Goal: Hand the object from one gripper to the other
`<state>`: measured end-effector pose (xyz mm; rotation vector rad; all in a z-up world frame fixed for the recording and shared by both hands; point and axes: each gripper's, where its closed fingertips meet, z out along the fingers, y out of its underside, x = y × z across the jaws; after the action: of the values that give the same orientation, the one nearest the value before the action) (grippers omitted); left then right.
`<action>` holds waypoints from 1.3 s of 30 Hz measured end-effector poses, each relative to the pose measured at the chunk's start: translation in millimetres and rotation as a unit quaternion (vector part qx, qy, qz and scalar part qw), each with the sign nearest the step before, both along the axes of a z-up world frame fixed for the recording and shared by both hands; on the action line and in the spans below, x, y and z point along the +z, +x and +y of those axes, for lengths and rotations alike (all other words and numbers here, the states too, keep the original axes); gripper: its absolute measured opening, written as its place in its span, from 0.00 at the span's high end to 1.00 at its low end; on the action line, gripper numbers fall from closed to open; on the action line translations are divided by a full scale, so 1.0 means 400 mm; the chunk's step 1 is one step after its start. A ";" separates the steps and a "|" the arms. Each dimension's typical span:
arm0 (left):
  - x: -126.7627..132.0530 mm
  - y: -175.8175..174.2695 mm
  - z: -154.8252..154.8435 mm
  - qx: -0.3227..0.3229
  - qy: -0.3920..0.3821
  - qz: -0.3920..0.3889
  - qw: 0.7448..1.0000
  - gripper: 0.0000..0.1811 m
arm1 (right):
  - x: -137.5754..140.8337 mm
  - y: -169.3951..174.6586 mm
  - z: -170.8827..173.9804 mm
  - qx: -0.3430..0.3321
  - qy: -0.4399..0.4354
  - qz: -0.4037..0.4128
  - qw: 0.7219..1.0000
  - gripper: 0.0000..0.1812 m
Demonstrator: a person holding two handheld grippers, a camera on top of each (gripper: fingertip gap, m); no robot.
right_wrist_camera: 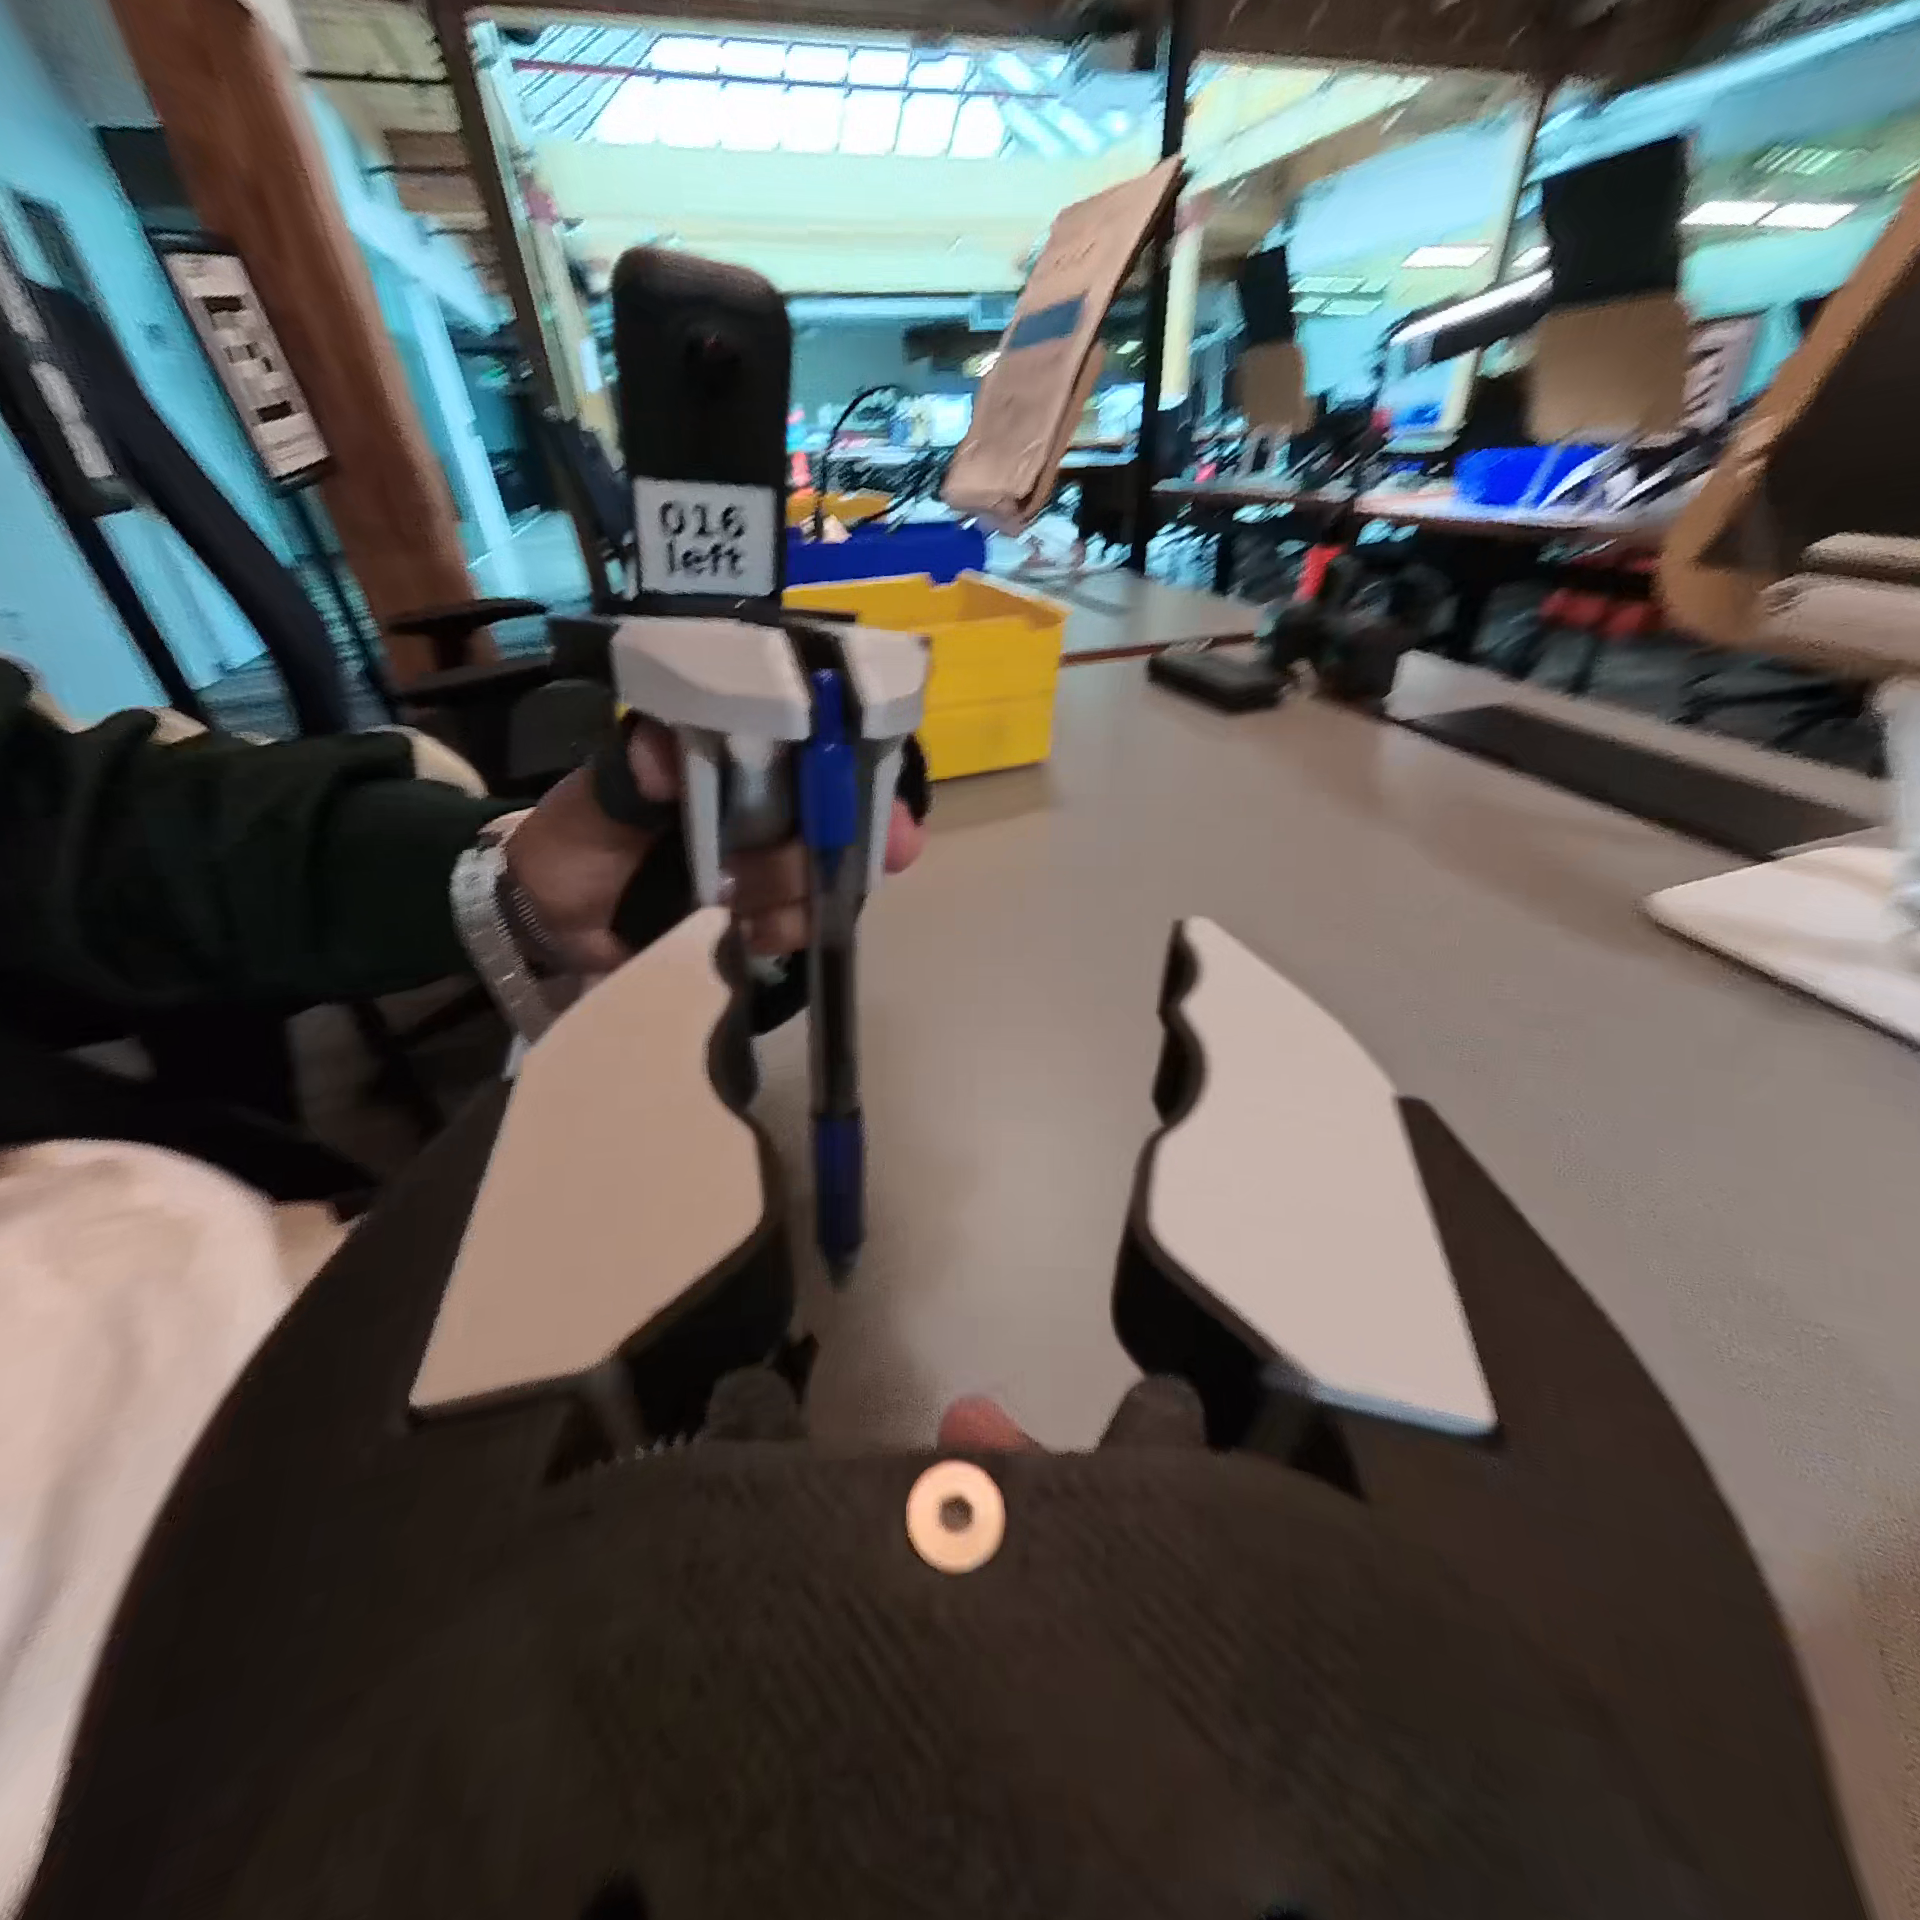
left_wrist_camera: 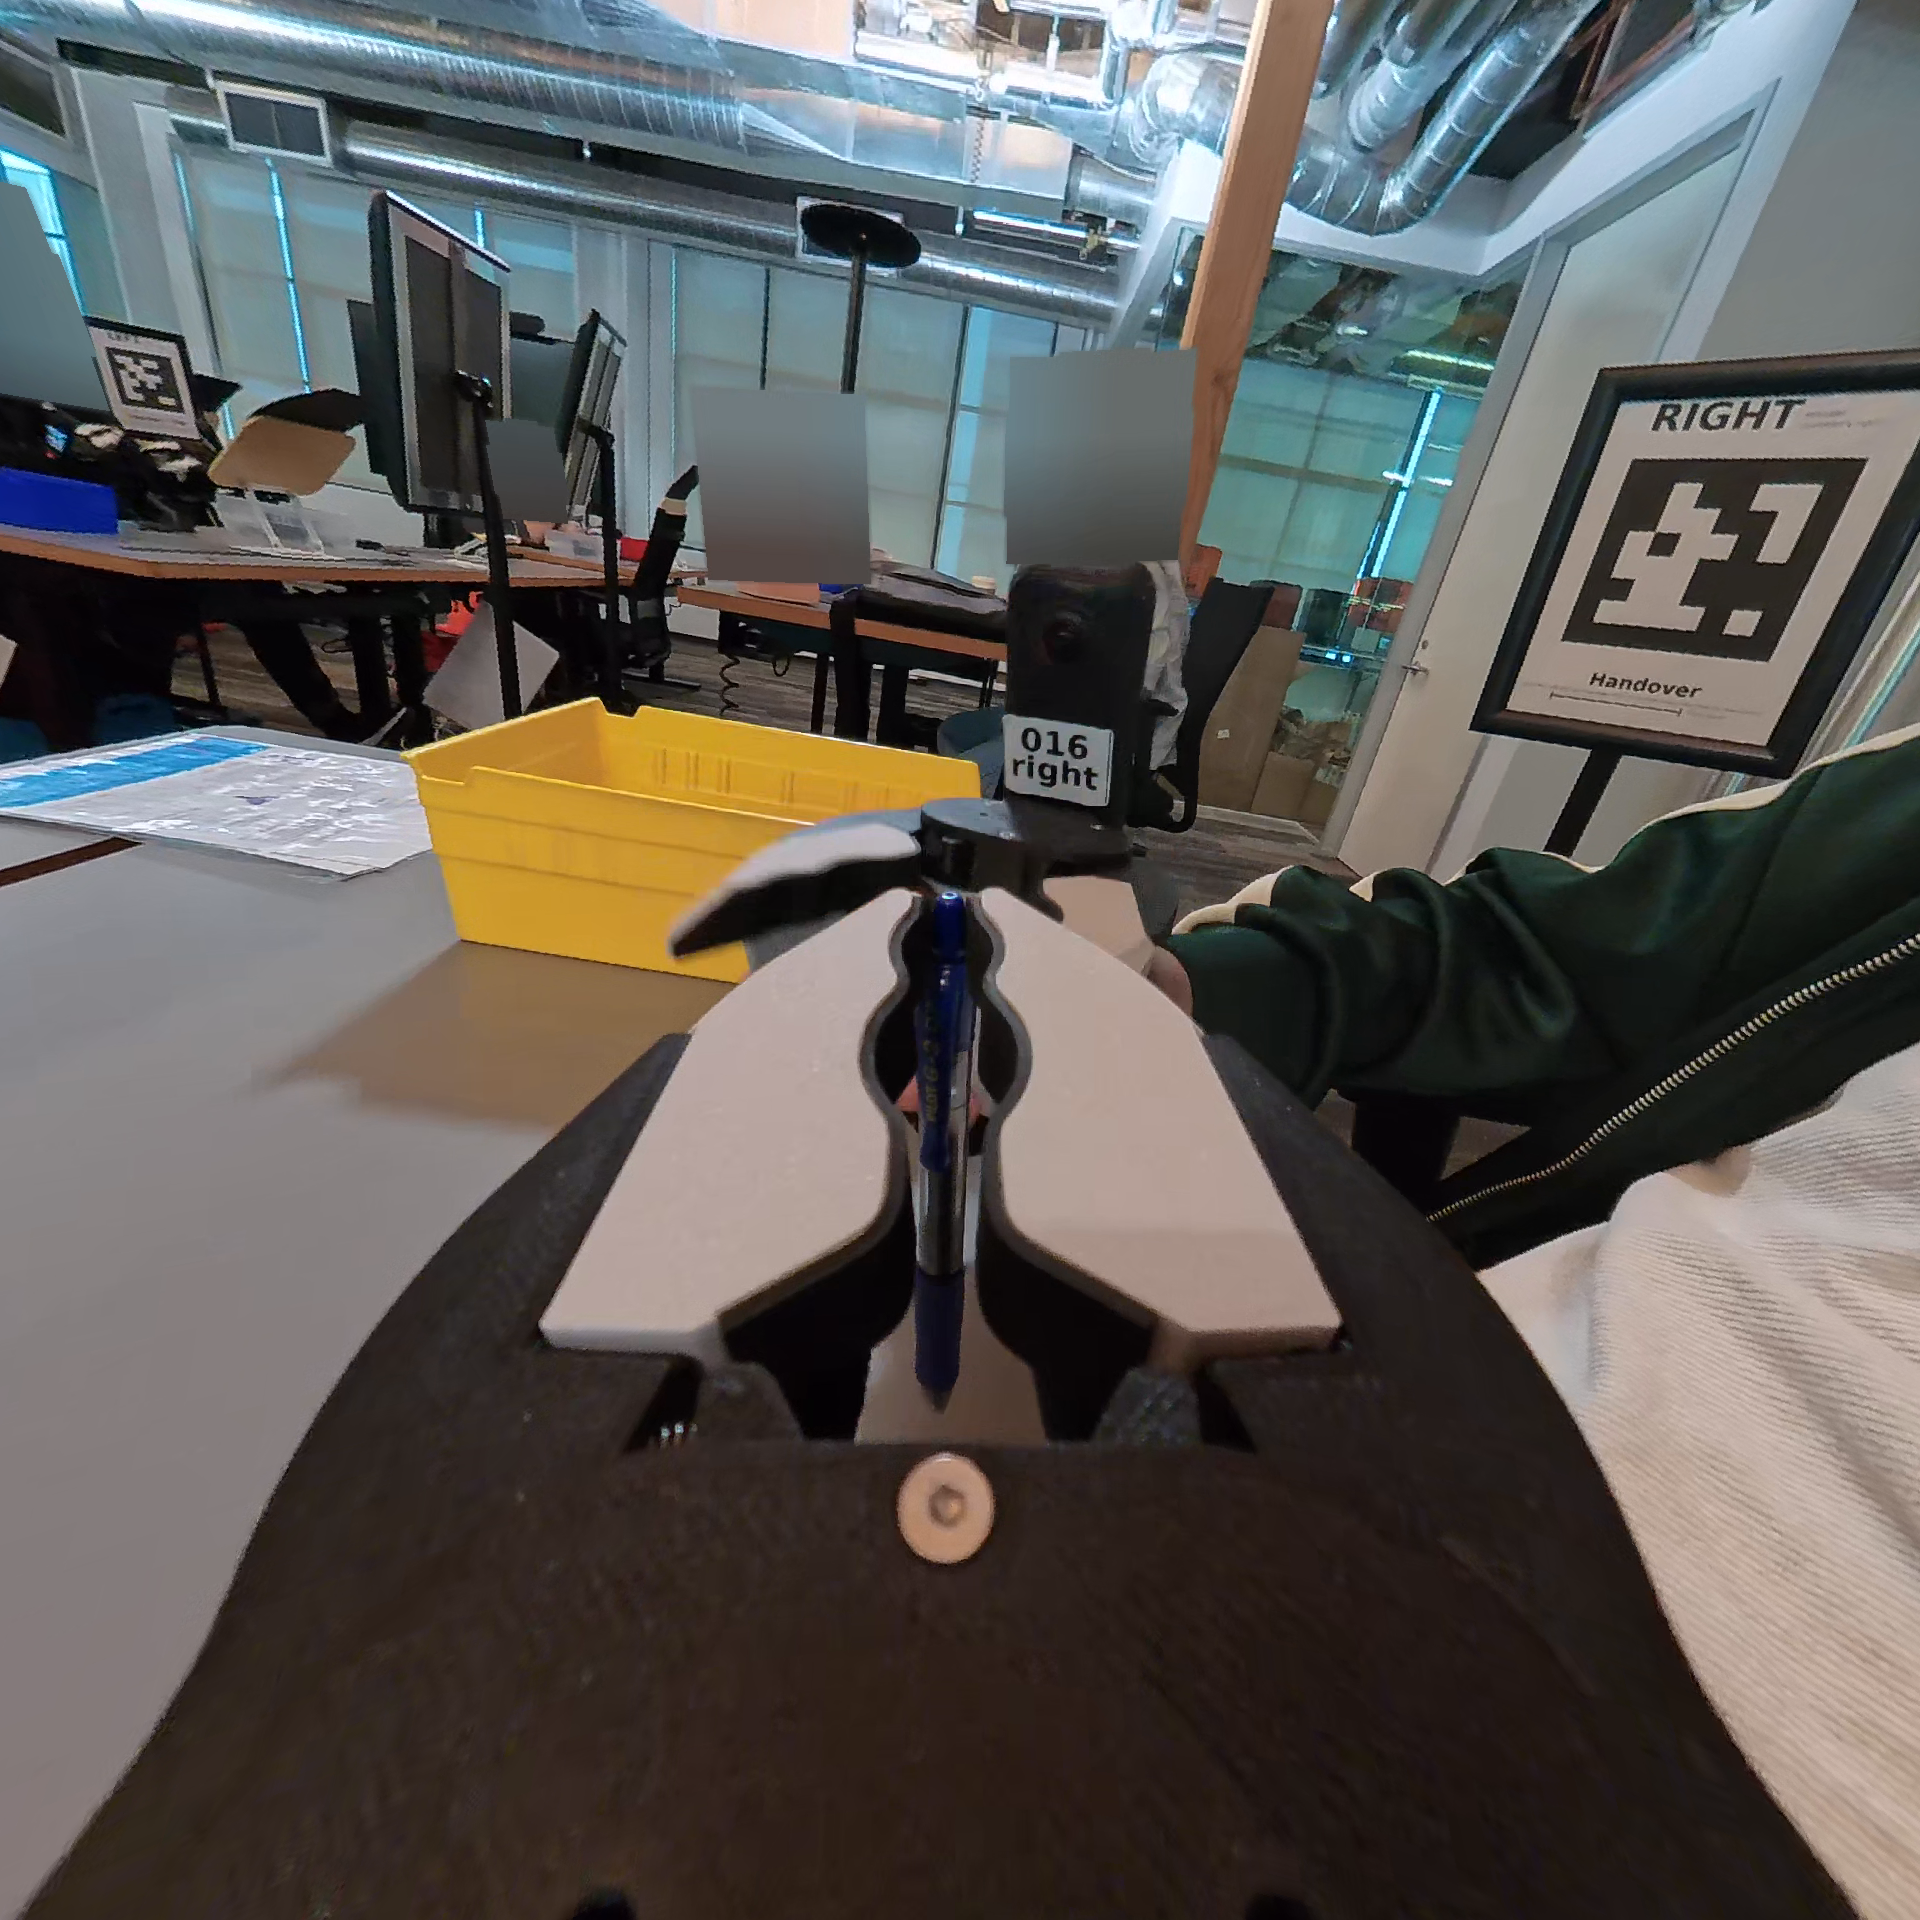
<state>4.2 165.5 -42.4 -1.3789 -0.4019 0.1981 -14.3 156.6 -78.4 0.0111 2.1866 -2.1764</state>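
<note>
Hanging nearly upright over the grey table (right_wrist_camera: pixel 1351 935), tip pointing down, blue pen (right_wrist_camera: pixel 834 997) being pinched by its upper end in the left gripper (right_wrist_camera: pixel 821 696), clamped shut on it. Sitting just inside the left finger (right_wrist_camera: pixel 603 1174) of the right gripper (right_wrist_camera: pixel 961 1039), spread wide apart and not touching the pen. Standing behind on the table, yellow bin (left_wrist_camera: pixel 623 821), well apart.

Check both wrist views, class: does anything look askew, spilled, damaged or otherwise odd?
Nothing stands out. The left gripper is shut on the blue pen, the right gripper is open around its tip, and the yellow bin sits upright on the table.
</note>
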 end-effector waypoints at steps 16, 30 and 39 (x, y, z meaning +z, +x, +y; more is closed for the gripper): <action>0.018 0.022 0.025 0.000 -0.004 0.030 1.000 0.97 | 0.005 0.072 -0.016 0.032 -0.003 0.065 0.997 0.94; -0.128 -0.033 0.012 -0.006 -0.078 -0.042 0.996 0.76 | 0.054 0.005 0.029 0.010 -0.076 -0.013 0.997 0.94; -0.152 -0.010 0.059 -0.023 -0.117 -0.023 0.993 0.88 | 0.051 0.032 0.017 0.026 -0.066 0.001 0.998 0.94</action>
<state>0.0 189.0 -103.0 -1.6234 -0.3950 0.1794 -1.3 163.4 -58.2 -0.0532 2.0160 -2.2863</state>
